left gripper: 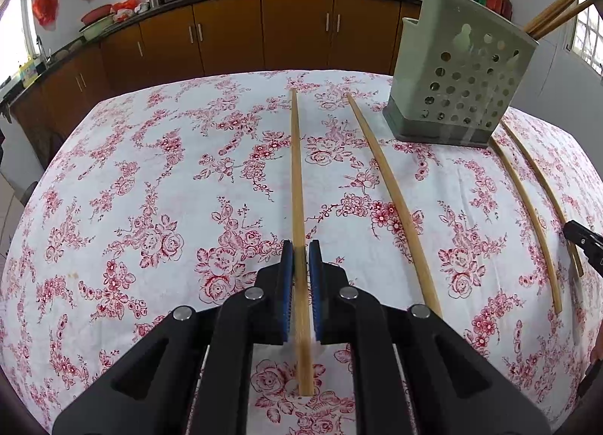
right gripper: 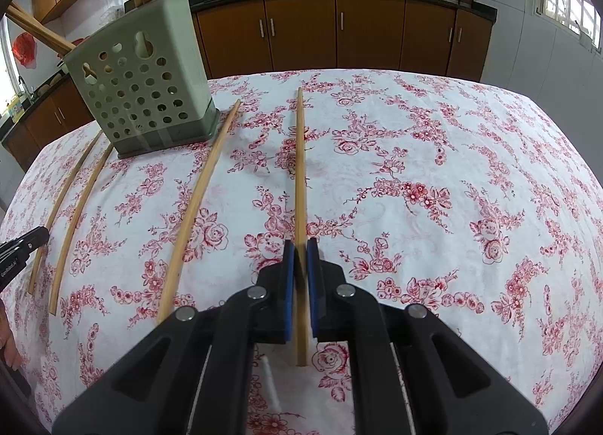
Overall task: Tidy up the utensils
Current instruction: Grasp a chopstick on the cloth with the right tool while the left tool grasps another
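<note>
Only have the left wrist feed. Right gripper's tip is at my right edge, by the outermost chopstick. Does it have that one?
Observer: Yes. In the right wrist view, the right gripper has both blue pads against that chopstick, which runs straight out between them.
Operator: Lifted, or still flat on the table?
Observer: Looks slightly raised. A shadow falls on the tablecloth just left of its far half.
Operator: Any more chopsticks further right?
Observer: None. There is only floral cloth out to the table's edge on that side.
</note>
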`<state>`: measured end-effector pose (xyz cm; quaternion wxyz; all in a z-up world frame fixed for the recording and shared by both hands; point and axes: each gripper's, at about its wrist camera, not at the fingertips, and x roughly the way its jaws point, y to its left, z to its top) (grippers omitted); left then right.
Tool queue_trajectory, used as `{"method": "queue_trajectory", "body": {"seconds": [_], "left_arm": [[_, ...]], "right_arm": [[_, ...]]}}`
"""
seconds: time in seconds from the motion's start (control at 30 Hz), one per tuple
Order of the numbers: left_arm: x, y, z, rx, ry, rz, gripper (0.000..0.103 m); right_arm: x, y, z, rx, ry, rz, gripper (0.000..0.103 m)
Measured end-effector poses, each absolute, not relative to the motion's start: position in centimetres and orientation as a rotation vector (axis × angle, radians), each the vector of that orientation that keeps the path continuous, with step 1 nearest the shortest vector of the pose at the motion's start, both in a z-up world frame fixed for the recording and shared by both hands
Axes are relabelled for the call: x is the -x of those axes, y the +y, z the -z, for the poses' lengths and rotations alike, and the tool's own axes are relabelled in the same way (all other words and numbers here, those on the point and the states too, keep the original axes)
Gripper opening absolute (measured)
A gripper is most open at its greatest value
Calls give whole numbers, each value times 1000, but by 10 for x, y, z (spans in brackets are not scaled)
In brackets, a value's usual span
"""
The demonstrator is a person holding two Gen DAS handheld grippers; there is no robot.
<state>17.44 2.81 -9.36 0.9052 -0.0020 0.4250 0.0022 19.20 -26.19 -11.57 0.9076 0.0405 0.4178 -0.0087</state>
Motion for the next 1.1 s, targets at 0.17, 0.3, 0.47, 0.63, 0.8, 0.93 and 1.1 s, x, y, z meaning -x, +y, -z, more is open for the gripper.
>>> {"method": "queue_trajectory", "body": {"seconds": [0.17, 0.3, 0.47, 0.63, 0.8, 0.93, 1.1], "left_arm": [[-174, 30, 93, 22, 877, 0, 10], [-175, 31, 93, 23, 878, 0, 10], [-175, 32, 94, 28, 878, 2, 10], [-175, 31, 94, 28, 878, 1, 10], [-175, 31, 94, 27, 878, 1, 10], [-175, 31, 94, 27, 878, 1, 10], [-175, 31, 94, 26, 878, 3, 12]], "right_arm": [[-192, -262, 116, -83, 863, 17, 9], [-192, -261, 116, -86, 863, 16, 9], [-192, -261, 116, -88, 863, 16, 9], [-192, -261, 116, -87, 863, 16, 9], [-192, -261, 116, -88, 863, 16, 9], [-192, -261, 116, -88, 863, 16, 9], [-193, -261, 116, -88, 864, 16, 9]]}}
